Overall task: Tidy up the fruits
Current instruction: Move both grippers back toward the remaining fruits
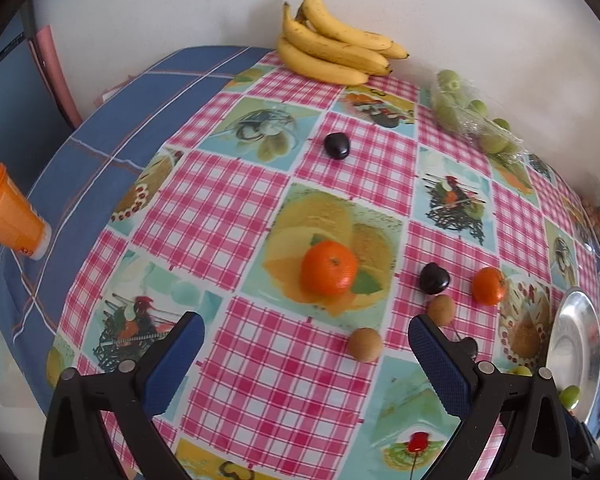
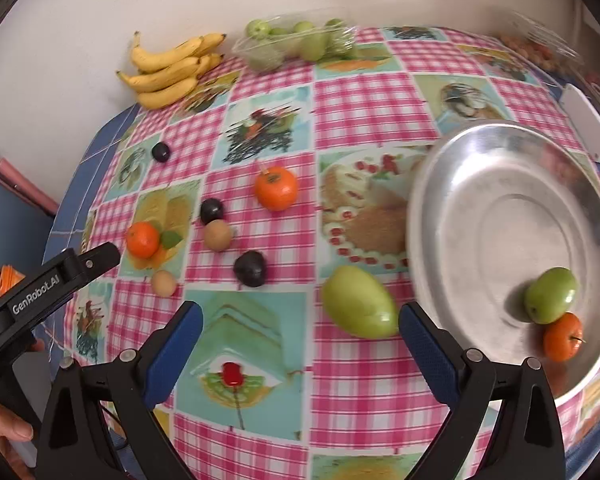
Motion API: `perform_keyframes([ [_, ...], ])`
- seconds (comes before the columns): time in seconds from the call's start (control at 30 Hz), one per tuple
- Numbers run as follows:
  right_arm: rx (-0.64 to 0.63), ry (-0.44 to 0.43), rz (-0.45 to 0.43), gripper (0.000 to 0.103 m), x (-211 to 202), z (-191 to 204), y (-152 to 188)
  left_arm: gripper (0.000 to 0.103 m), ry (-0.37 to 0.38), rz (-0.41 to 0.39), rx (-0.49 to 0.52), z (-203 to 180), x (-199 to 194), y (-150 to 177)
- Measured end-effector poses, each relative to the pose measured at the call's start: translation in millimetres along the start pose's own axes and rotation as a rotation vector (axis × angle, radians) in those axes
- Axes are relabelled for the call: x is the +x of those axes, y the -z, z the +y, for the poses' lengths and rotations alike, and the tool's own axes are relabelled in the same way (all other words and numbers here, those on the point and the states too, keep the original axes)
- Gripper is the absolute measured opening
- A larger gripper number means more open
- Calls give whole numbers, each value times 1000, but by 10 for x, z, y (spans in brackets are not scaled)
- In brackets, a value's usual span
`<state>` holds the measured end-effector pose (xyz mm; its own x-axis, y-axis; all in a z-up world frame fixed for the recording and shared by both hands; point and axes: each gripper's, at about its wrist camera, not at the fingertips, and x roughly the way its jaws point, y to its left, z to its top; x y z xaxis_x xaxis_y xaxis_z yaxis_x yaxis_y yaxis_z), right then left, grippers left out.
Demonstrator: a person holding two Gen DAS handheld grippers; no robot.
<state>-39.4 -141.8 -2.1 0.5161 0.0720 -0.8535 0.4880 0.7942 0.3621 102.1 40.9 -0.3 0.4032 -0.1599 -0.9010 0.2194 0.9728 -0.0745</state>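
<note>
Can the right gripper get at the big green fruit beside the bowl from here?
Probably yes. The right gripper is open and empty, and the green fruit lies just ahead between its fingers, beside the bowl, with nothing in the way.

left claw point(image 1: 306, 354): black frame, blue ribbed pads | silver screws | marking, likely "GenRobot.AI"

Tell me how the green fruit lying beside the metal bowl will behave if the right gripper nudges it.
The green fruit looks smooth and oval, so it would probably roll or spin. It lies near the metal bowl, which might stop it. Its glossy skin may slip.
</note>
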Motion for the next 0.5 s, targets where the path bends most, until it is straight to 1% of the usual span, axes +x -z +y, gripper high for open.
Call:
perform_keyframes([
  [0.17, -14, 4, 21, 98, 80, 21, -3, 103, 4, 39, 5, 4, 75, 23],
  [0.27, 2, 0, 38, 98, 131, -20, 0, 103, 20, 67, 18, -36, 132, 46],
  [0.4, 17, 6, 35, 98, 138, -62, -20, 103, 23, 91, 35, -81, 184, 65],
  [0.5, 39, -1, 29, 98, 139, -106, -42, 103, 32, 115, 26, -80, 230, 74],
])
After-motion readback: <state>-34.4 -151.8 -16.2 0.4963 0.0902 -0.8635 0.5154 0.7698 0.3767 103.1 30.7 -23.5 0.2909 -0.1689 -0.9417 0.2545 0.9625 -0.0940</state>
